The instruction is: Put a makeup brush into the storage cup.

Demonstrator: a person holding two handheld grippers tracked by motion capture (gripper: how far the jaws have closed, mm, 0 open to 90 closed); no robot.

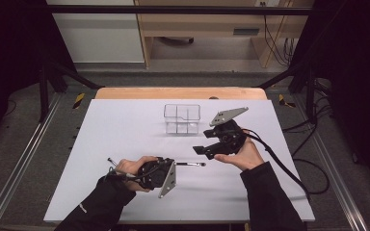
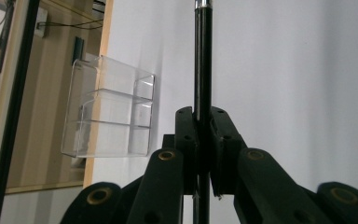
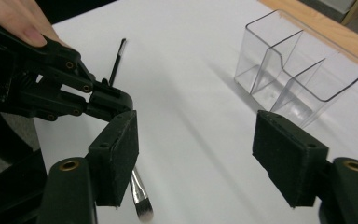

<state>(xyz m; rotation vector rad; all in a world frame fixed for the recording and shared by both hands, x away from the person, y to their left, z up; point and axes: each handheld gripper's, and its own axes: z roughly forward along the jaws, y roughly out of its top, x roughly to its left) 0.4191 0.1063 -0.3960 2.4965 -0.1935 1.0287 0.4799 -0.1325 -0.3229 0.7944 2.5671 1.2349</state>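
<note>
A thin black make-up brush lies level just above the white table, and my left gripper is shut on its handle. In the left gripper view the handle runs straight out between the closed jaws of that gripper. The bristle end points toward my right gripper, which stands open and holds nothing. In the high view the right gripper hovers just beyond the brush tip, in front of a clear acrylic organizer.
The organizer has several open compartments and stands at the back centre of the table, also seen sideways from the left gripper. A wooden table edge runs behind it. A cable trails from the right gripper.
</note>
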